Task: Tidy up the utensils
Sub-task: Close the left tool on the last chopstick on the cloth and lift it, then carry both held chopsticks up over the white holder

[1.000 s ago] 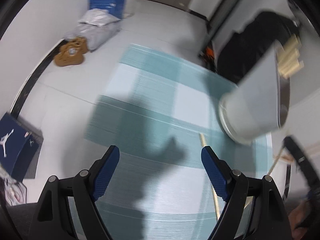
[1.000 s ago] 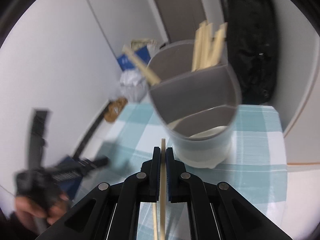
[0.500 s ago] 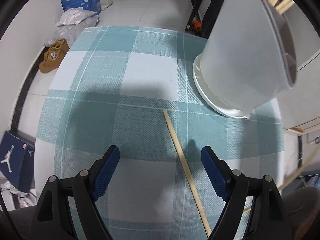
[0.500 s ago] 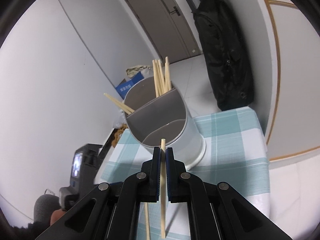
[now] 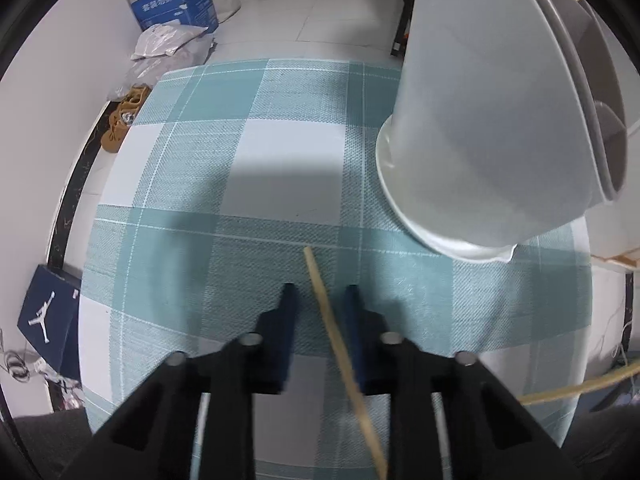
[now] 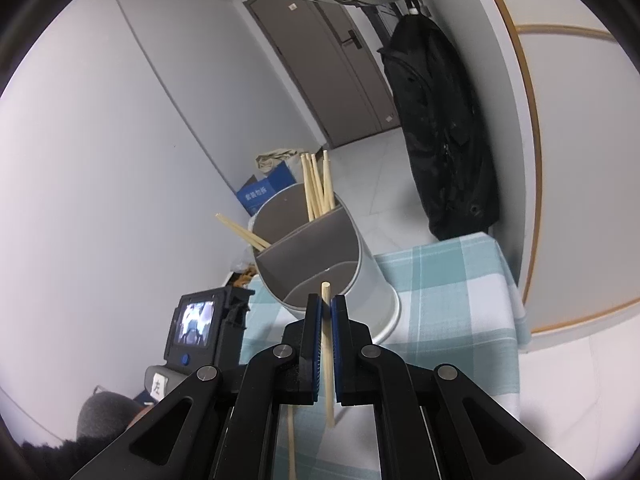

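Note:
A white divided utensil holder (image 5: 480, 120) stands on the teal checked tablecloth (image 5: 240, 140); in the right wrist view the holder (image 6: 332, 264) has several wooden chopsticks (image 6: 318, 188) in its compartments. My left gripper (image 5: 320, 300) is low over the cloth, its jaws partly closed on either side of a loose chopstick (image 5: 340, 352) lying there, with gaps to both pads. My right gripper (image 6: 326, 308) is shut on another chopstick (image 6: 327, 344), held upright in front of the holder. That held chopstick also shows at the lower right of the left wrist view (image 5: 580, 388).
The table's edges drop to a tiled floor with a blue box (image 5: 176, 4), bags (image 5: 168, 40) and a shoebox (image 5: 48, 320). A black coat (image 6: 444, 140) hangs by the wall. My left gripper's back with a small screen (image 6: 196, 324) shows left of the holder.
My left gripper has dropped toward the cloth and narrowed its jaws around the lying chopstick. My right gripper has pulled back from the holder with its chopstick.

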Motion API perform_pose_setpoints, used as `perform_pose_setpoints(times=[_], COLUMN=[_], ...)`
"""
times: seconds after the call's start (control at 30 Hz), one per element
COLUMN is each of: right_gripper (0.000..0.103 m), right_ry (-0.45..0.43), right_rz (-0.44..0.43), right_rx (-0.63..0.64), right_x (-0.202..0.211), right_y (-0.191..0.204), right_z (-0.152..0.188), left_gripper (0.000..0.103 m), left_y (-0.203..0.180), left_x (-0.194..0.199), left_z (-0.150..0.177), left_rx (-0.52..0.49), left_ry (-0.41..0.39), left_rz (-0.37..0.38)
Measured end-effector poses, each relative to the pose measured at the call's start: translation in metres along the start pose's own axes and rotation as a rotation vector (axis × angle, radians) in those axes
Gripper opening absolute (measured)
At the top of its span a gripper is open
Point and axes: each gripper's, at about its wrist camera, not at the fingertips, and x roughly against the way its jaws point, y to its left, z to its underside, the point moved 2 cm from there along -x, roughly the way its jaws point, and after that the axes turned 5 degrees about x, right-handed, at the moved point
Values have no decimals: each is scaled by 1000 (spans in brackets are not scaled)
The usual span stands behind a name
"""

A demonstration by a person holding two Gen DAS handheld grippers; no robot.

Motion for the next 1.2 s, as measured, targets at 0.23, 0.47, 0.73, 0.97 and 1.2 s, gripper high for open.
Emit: perform_pose_setpoints(times=[0.23,0.47,0.73,0.97,1.2], right_gripper=[4,4,4,4,4], right_ry=[-5,-10,-22,-35,-44], right_rz=[8,22,18,15,15], right_rx=[8,12,25,30,21], right_x=[4,4,5,7,8], right_y=[2,2,7,10,11], right_z=[2,2,4,6,7], left_gripper=[1,1,1,1,1], left_y=[3,13,18,13,14], left_x=[-3,29,88,121,134], left_z=[-9,-6,4,20,20], left_rx=[38,91,78,9,-61], left_ry=[-12,-117,-318,-434,-480], left_rz=[40,120,193,230,249])
